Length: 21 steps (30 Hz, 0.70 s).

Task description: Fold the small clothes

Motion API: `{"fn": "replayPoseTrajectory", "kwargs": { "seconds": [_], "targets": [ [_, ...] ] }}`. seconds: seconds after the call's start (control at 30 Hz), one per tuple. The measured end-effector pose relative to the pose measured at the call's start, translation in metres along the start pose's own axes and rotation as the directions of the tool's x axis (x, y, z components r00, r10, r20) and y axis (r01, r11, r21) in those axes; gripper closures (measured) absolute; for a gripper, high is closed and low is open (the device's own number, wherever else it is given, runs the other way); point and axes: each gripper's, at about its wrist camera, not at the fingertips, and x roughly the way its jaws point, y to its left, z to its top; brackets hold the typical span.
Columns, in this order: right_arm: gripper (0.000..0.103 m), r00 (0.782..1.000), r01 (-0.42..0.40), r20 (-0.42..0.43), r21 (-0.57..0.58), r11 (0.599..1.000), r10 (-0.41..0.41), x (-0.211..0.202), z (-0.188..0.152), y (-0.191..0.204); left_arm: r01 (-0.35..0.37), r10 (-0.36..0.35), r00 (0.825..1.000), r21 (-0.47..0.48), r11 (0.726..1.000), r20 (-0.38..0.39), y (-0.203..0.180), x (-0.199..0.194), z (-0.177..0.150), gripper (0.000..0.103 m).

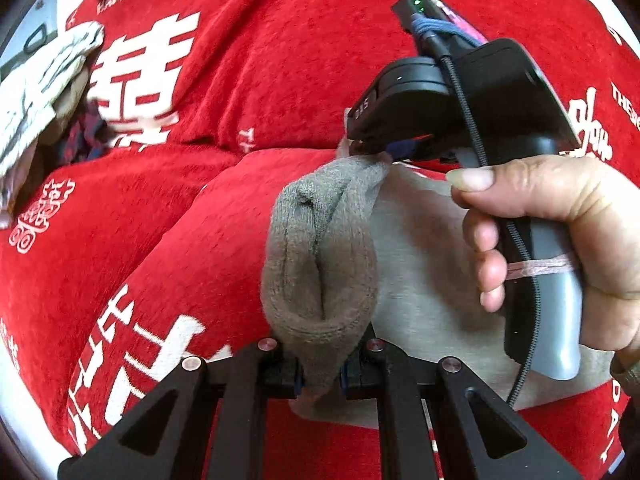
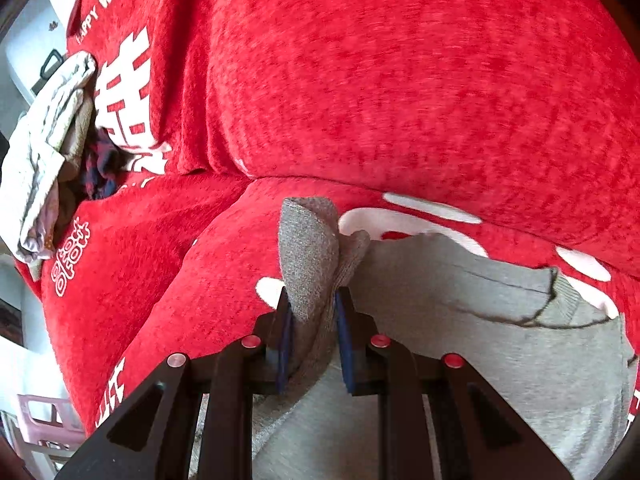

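Note:
A grey sock (image 1: 320,248) hangs stretched between both grippers over a red cover. In the left wrist view my left gripper (image 1: 320,364) is shut on the sock's near end. My right gripper (image 1: 372,148), held by a hand (image 1: 560,240), pinches the far end. In the right wrist view the right gripper (image 2: 314,336) is shut on the bunched sock (image 2: 308,248), which sticks up past the blue pads. A flat grey garment (image 2: 500,340) lies under and right of the sock, also showing behind the sock as the grey garment (image 1: 424,248).
The red cover (image 1: 280,60) with white lettering drapes a cushioned seat and backrest (image 2: 400,80). A pile of light and dark clothes (image 2: 48,140) sits at the far left, seen again as the clothes pile (image 1: 40,92). A pink basket (image 2: 44,420) stands low at the left.

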Motion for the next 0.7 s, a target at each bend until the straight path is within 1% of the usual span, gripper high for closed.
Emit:
{"fn": "replayPoseTrajectory", "kwargs": {
  "seconds": [0.27, 0.43, 0.6, 0.7],
  "targets": [
    [0.082, 0.997, -0.072, 0.037, 0.059, 0.996, 0.070, -0.022, -0.002, -0.031, -0.002, 0.001, 1.000, 0.087, 0.996, 0.011, -0.040, -0.011, 0.000, 0.090],
    [0.082, 0.989, -0.136, 0.065, 0.096, 0.986, 0.130, -0.039, -0.005, -0.051, -0.007, 0.006, 1.000, 0.131, 0.991, 0.013, -0.061, -0.014, -0.004, 0.090],
    [0.082, 0.983, -0.170, 0.086, 0.125, 0.977, 0.160, -0.050, -0.007, -0.067, -0.008, 0.005, 1.000, 0.166, 0.986, 0.017, -0.080, -0.018, -0.004, 0.090],
    [0.082, 0.982, -0.177, 0.095, 0.138, 0.974, 0.165, -0.056, -0.009, -0.079, -0.008, 0.004, 1.000, 0.186, 0.982, 0.018, -0.091, -0.020, -0.004, 0.090]
  ]
}}
